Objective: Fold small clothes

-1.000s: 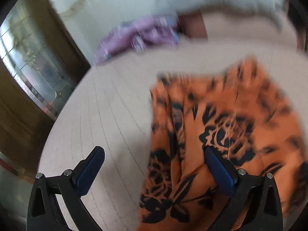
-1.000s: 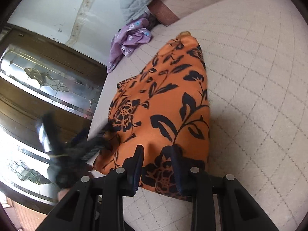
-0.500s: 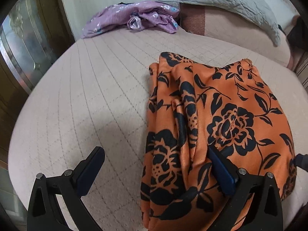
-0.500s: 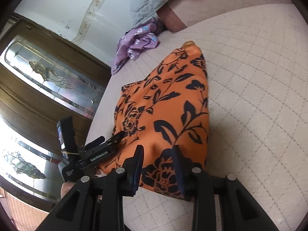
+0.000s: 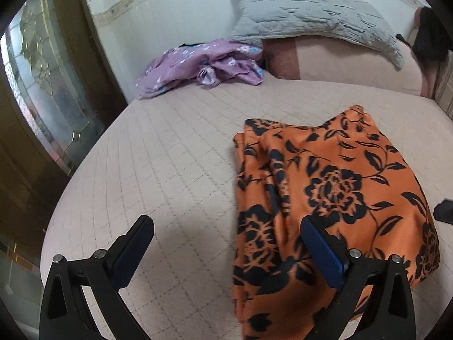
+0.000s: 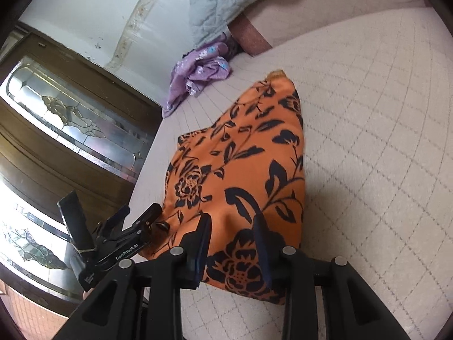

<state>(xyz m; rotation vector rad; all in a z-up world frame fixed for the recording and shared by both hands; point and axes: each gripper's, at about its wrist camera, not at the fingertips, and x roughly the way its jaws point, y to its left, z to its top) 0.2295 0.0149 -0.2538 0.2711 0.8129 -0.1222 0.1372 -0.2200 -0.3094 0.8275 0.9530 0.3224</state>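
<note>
My right tongs pinch the near hem of the orange cloth on the bed, anchoring it. My left tongs sit spread at 9 o'clock, likely to smooth its bunched side.

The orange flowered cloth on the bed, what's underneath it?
The orange flowered cloth lies folded on the quilted beige bed cover, which shows all around it. Anything between its layers or beneath it is covered.

a: legible text in either view?

b: one marking. right wrist view, near left: white lettering "genrobot.ai" on the black body of the left gripper.

a: other markings?

b: a smaller white mark lower on that body, too small to read.
</note>
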